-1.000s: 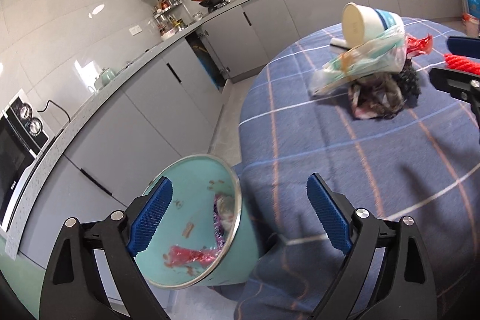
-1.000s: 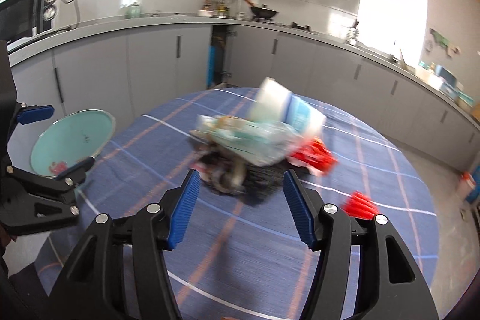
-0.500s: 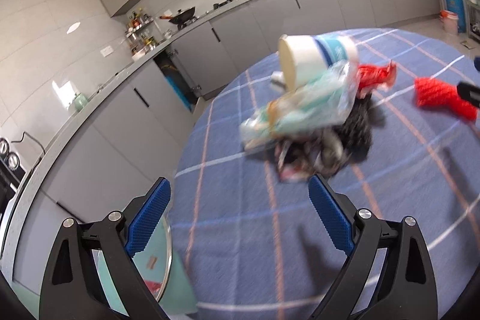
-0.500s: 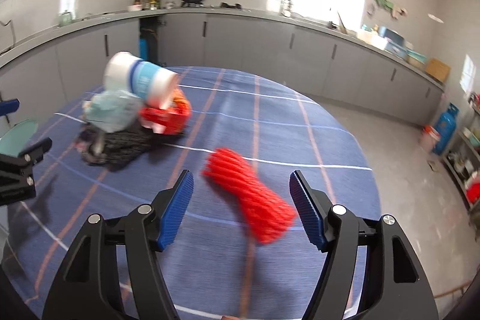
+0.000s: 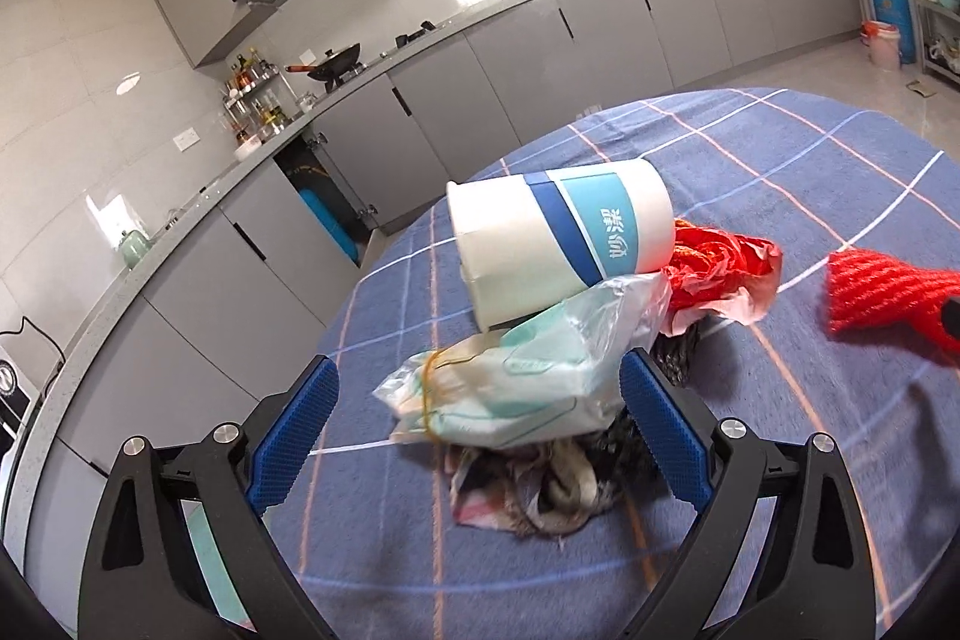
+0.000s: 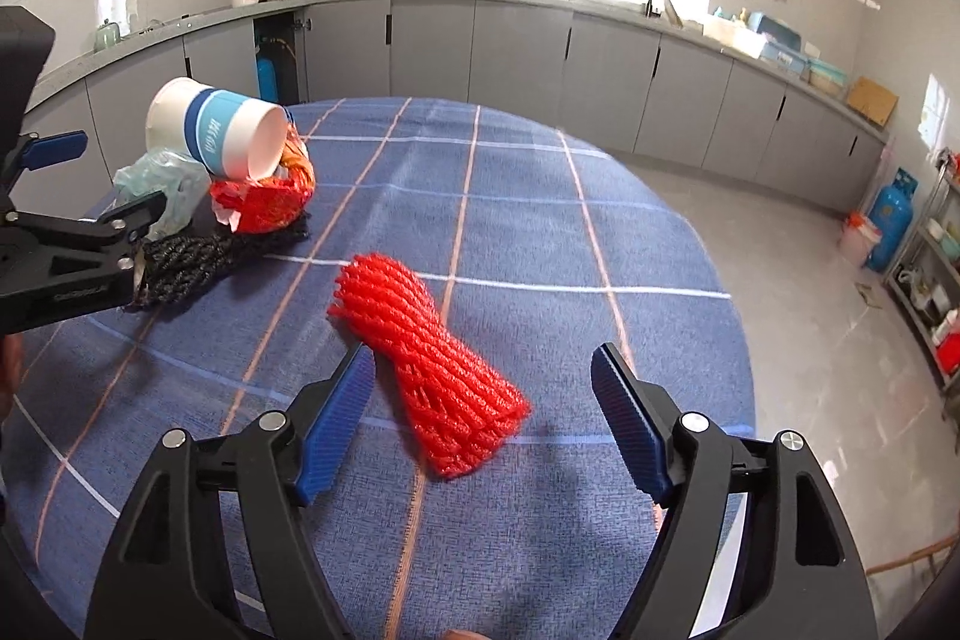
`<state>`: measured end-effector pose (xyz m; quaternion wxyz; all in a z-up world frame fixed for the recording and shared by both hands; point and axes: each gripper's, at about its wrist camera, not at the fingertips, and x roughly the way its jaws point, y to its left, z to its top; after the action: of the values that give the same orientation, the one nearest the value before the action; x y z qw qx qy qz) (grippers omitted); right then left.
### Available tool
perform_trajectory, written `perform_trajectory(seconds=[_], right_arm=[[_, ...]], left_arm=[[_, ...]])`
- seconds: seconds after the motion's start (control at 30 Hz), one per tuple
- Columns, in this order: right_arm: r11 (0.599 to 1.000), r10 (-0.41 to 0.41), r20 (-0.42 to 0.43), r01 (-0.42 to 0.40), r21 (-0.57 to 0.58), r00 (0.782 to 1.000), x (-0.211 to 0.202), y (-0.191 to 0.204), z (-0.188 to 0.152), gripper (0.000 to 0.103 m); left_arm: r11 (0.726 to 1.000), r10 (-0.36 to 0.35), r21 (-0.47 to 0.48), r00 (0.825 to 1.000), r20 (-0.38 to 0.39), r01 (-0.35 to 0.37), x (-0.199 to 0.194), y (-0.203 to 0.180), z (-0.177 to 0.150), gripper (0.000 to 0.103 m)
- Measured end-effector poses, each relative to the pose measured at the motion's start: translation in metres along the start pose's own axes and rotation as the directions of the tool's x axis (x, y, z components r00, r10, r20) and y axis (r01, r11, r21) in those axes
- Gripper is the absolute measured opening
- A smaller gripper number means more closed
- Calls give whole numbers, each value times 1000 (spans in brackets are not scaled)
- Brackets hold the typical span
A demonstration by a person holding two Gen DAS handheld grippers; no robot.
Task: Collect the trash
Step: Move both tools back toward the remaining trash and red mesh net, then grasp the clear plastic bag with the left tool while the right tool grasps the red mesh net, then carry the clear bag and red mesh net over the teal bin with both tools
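A heap of trash lies on the blue checked tablecloth [image 5: 780,160]: a tipped white and blue paper cup [image 5: 558,238], a clear plastic bag [image 5: 528,376], red plastic wrap [image 5: 720,274], dark net and crumpled wrappers [image 5: 534,490]. My left gripper [image 5: 477,436] is open, its fingers on either side of the plastic bag. A red foam net sleeve [image 6: 432,364] lies apart on the cloth. My right gripper [image 6: 480,424] is open, with the sleeve's near end between its fingers. The sleeve also shows in the left wrist view [image 5: 882,298].
Grey kitchen cabinets and counter [image 6: 480,34] ring the room behind the round table. A teal bin [image 5: 207,568] shows below the table edge at lower left. A blue gas cylinder [image 6: 894,220] and shelves stand at the right. The left gripper shows at left in the right wrist view [image 6: 72,244].
My left gripper swung from the teal bin up to the trash heap and closed in on the plastic bag. My right gripper turned from the heap to the red net sleeve and moved closer.
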<state>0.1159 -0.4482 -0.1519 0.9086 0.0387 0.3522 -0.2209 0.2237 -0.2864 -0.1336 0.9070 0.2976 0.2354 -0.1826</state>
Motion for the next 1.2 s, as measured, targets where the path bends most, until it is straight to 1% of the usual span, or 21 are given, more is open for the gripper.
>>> perform_trajectory(seconds=[0.07, 0.1, 0.13, 0.17, 0.2, 0.23, 0.27, 0.3, 0.33, 0.37, 0.4, 0.47, 0.53, 0.63, 0.83, 0.97, 1.2], right_arm=[[1000, 10, -10, -10, -6, 1000, 1, 0, 1, 74], [1000, 15, -25, -15, -18, 1000, 4, 2, 1, 74], [999, 18, -40, -19, -29, 999, 6, 4, 2, 74], [999, 21, -55, -23, -39, 998, 9, 6, 2, 73], [998, 26, -68, -30, -51, 997, 11, 8, 3, 72], [998, 28, -75, -33, -59, 997, 13, 10, 3, 66], [997, 28, -85, -34, -67, 996, 15, 11, 3, 53], [996, 29, -104, -37, -76, 994, 18, 13, 1, 47], [996, 29, -111, -38, -82, 993, 19, 14, 0, 35], [995, 28, -115, -38, -90, 993, 20, 16, -2, 28], [995, 27, -111, -38, -97, 993, 19, 17, -3, 25], [994, 28, -103, -39, -107, 994, 16, 22, -5, 22], [994, 37, -91, -47, -103, 995, 11, 23, -7, 21], [994, 40, -58, -46, -99, 997, -2, 27, -7, 21], [995, 38, -6, -39, -91, 999, -29, 36, -6, 21], [993, 59, 23, -56, -103, 998, -45, 46, -1, 21], [986, 112, 50, -105, -132, 992, -57, 72, 11, 21]], left_arm=[[1000, -12, 7, 1000, -12, 12, 5, -3, 0, 92], [1000, -18, 9, 1000, -12, 18, 6, -4, 0, 85], [1000, -25, 13, 1000, -18, 25, 8, -5, 1, 72], [999, -36, 14, 999, -28, 36, 11, -7, 3, 67], [998, -54, 14, 998, -40, 55, 13, -8, 2, 58], [998, -58, 16, 997, -44, 59, 13, -8, 1, 45], [998, -60, 18, 997, -50, 61, 14, -9, 0, 39], [998, -66, 19, 996, -54, 67, 15, -9, -1, 33], [997, -69, 21, 996, -55, 70, 14, -8, -2, 30], [997, -66, 27, 996, -51, 68, 12, -8, -3, 26], [997, -65, 29, 997, -50, 66, 11, -7, -4, 17], [998, -61, 21, 997, -43, 62, 6, -2, -5, 15], [998, -57, 10, 998, -30, 57, 0, 4, -7, 11], [999, -46, -6, 999, -11, 46, -11, 13, -11, 9], [1000, -10, -25, 999, 32, 11, -38, 29, -16, 8], [999, 13, -32, 999, 51, -11, -53, 40, -22, 8], [997, 54, -58, 998, 33, -52, -66, 63, -40, 8]])
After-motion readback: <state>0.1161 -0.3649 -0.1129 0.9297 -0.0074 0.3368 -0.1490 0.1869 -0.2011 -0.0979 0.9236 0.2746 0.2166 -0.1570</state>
